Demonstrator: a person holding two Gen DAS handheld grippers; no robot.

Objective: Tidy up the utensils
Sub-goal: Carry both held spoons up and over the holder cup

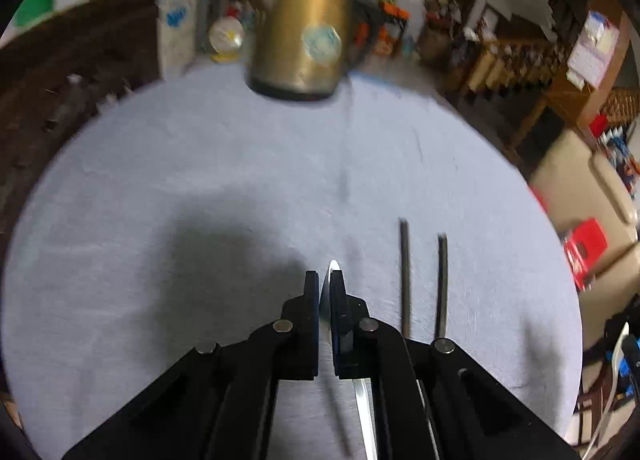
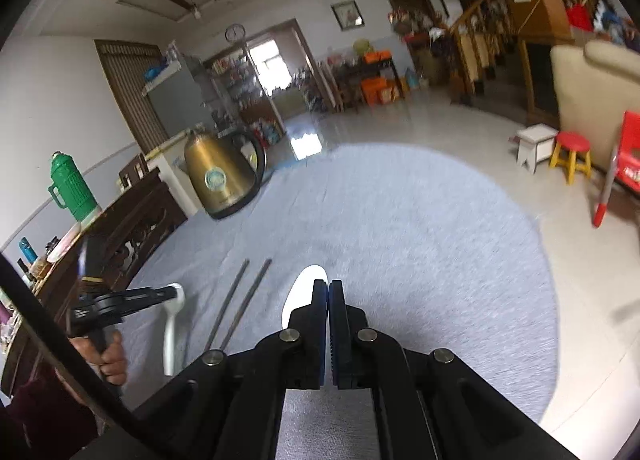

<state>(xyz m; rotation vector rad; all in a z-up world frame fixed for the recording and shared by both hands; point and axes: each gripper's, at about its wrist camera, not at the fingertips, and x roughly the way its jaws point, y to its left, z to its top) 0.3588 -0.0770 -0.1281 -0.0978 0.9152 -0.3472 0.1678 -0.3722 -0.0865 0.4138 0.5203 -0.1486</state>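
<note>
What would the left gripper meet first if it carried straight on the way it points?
Probably the gold kettle at the table's far edge. The left gripper, shut on a spoon, points across bare grey cloth toward it. The chopsticks lie off to its right. Blur leaves depth uncertain.

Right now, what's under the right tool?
A white spoon pokes out beneath the right tool, over the grey tablecloth. Its handle is hidden by the tool, so whether it is gripped is unclear.
</note>
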